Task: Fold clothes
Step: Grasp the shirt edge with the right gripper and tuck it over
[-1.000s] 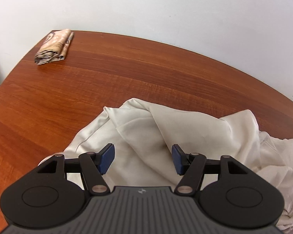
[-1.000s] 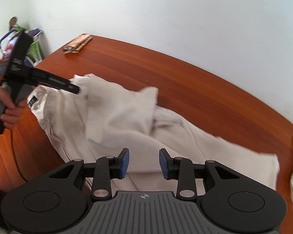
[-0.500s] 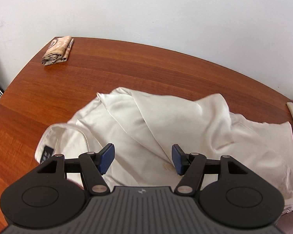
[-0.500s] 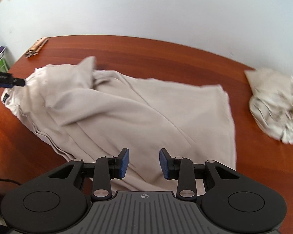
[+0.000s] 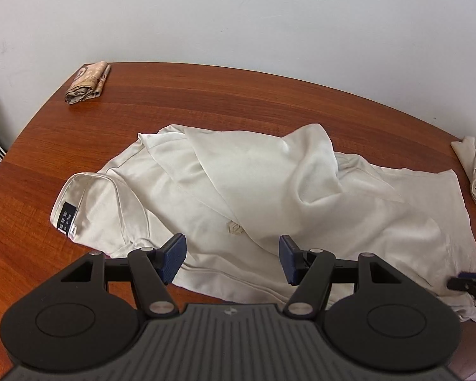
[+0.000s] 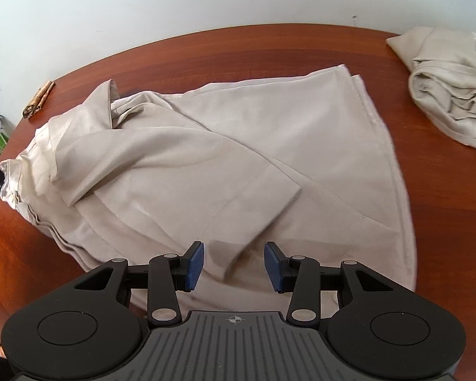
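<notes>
Shirt [image 5: 301, 190] rumpled on table [image 5: 206, 101]

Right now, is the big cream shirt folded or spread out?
Spread out but rumpled: the shirt sprawls across the table, one sleeve flopped over it.

wall [image 5: 238, 16]: plain white, behind the desk | desk [image 5: 206, 101]: reddish-brown wood, curved far edge | light: bright, even

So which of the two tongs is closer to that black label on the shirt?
Left. The left tongs hover just beside the black label at the collar; the right tongs, jaws opening, hover over the sleeve toward the shirt's hem end.
</notes>
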